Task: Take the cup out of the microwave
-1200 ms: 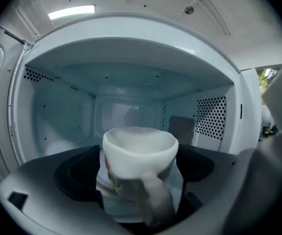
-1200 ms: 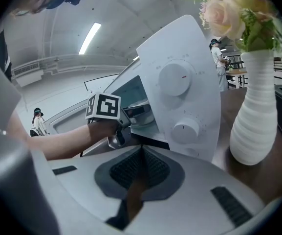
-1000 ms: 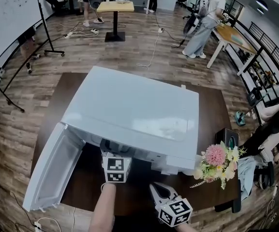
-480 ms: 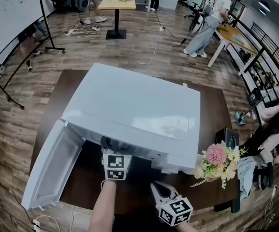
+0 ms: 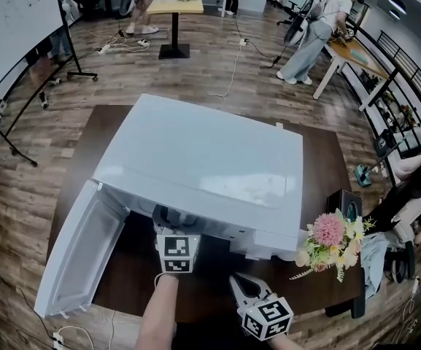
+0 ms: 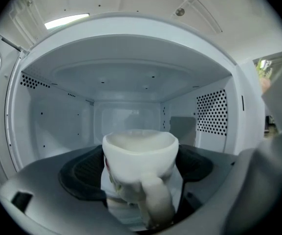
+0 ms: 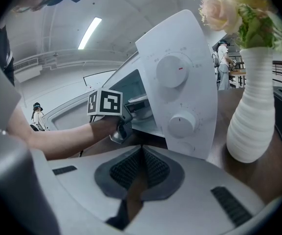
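Still little change over last second: left tool (image 5: 168,223) stays at microwave (image 5: 195,166) mouth, pinching white cup (image 6: 140,151) by its sides. Cup remains inside cavity, door (image 5: 79,257) open. Right tool (image 7: 141,173) pressed together, empty, over desk (image 5: 327,166). Withdrawal seemingly not begun.

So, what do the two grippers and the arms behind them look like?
Both the left gripper and the right gripper have light grey jaws with black ribbed pads. Each carries a white cube with black square markers. The left forearm shows no sleeve.
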### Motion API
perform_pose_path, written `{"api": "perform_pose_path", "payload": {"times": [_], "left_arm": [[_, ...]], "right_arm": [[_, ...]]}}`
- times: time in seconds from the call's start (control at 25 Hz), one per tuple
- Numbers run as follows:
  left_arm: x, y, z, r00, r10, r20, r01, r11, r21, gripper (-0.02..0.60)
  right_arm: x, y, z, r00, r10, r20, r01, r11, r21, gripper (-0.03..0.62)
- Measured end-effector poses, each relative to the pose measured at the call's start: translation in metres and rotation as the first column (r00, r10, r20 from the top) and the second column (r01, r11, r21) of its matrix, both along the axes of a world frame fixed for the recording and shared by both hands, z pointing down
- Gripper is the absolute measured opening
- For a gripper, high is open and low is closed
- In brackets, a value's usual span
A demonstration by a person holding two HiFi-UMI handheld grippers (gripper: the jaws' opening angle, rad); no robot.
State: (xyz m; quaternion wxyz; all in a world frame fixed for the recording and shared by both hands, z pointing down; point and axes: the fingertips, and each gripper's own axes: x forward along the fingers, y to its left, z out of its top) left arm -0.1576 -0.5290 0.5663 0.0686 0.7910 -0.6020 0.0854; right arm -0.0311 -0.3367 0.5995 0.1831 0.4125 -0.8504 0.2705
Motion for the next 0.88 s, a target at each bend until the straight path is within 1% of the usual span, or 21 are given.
{"api": "perform_pose_path", "payload": {"times": [0.28,0.52,0.64,0.88], "left_arm": [[-0.001,0.010,-0.006,1.000,0.009,-0.003,-0.009,1.000,0.026,0.451],[-0.003,0.021,-0.019,0.999,0.028,-0.030,-0.028,0.999,0.030,0.451],[-0.006,0.031,-0.023,0.998,0.037,-0.052,-0.036,0.999,0.022,0.451],[-0.017,0.053,-0.032,0.996,0.051,-0.069,-0.050,0.999,0.011,0.451]], "right_arm": [[-0.003,0.005,0.001,1.000,0.009,-0.001,-0.009,1.000,-0.001,-0.006],[-0.007,0.009,-0.004,1.000,0.031,0.005,-0.031,0.999,0.009,-0.005],[-0.006,0.010,-0.009,0.998,0.064,0.009,-0.064,0.998,0.020,-0.005],[-0.004,0.013,-0.021,0.988,0.150,0.017,-0.151,0.988,0.034,-0.006]]}}
